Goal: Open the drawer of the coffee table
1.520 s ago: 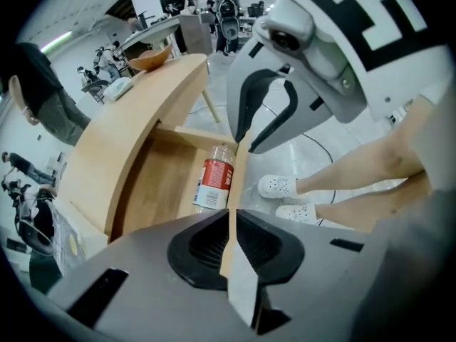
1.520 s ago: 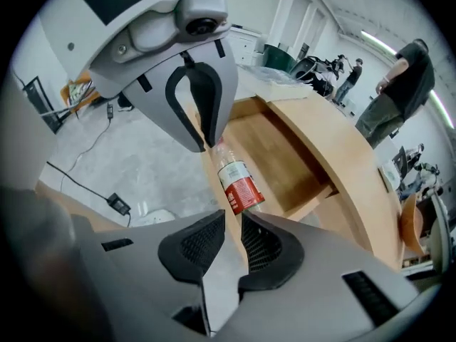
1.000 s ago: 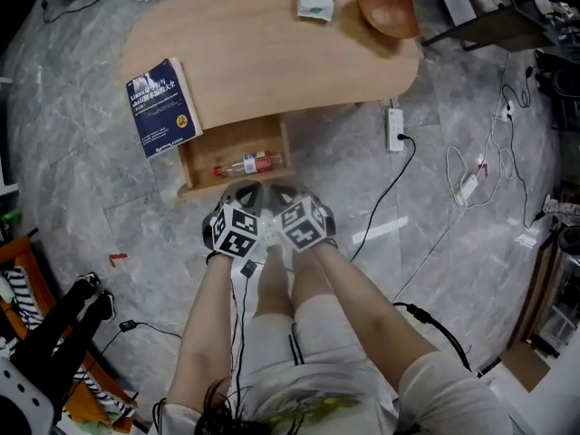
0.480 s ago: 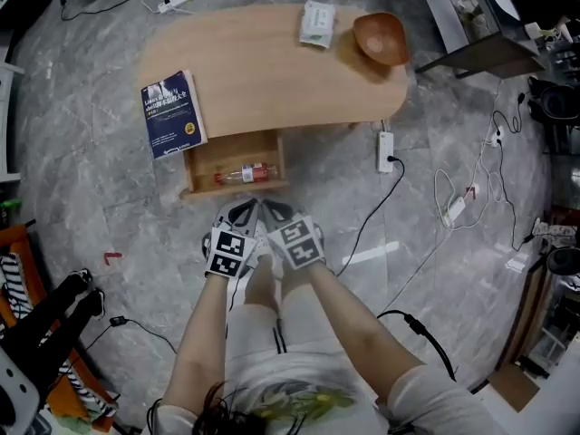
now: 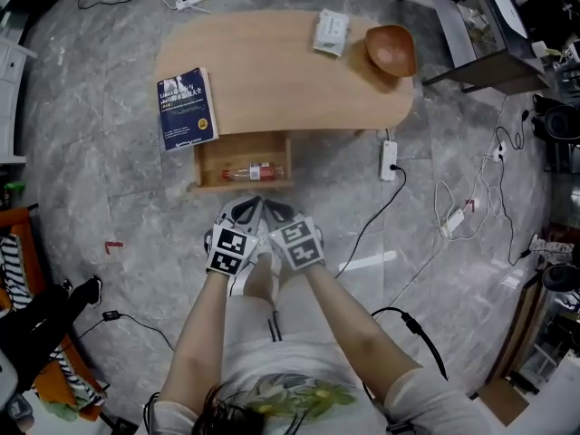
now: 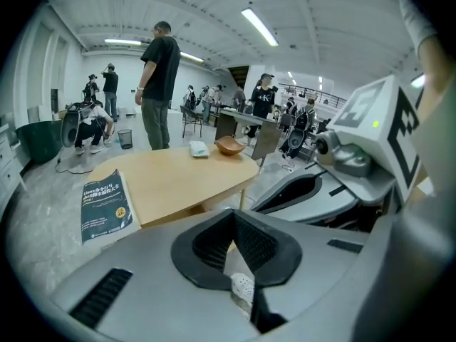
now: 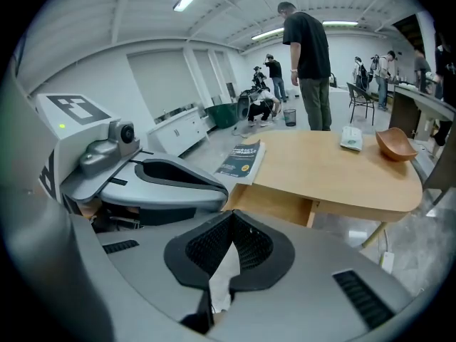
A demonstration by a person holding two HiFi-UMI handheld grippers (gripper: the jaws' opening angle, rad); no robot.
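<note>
Both grippers have drawn back toward the person and lifted away from the drawer (image 5: 243, 185): a second ago their tips sat right at its near front board, and now a strip of bare floor shows between them. The left gripper (image 5: 247, 205) and the right gripper (image 5: 275, 208) hang side by side, nearly touching, each with its jaws pressed together at the tips and nothing caught between them. The drawer stands pulled out from under the near edge of the coffee table (image 5: 281, 71), toward the left end, its inside open to view with a plastic bottle (image 5: 249, 172) lying across it. On the tabletop a blue book (image 5: 187, 109) overhangs the left near edge, while a wooden bowl (image 5: 391, 50) and a white packet (image 5: 330, 33) sit at the far right. Judging by how far out the drawer stands and by both grippers having let go, the opening looks complete, and nothing seems left but to withdraw.
</note>
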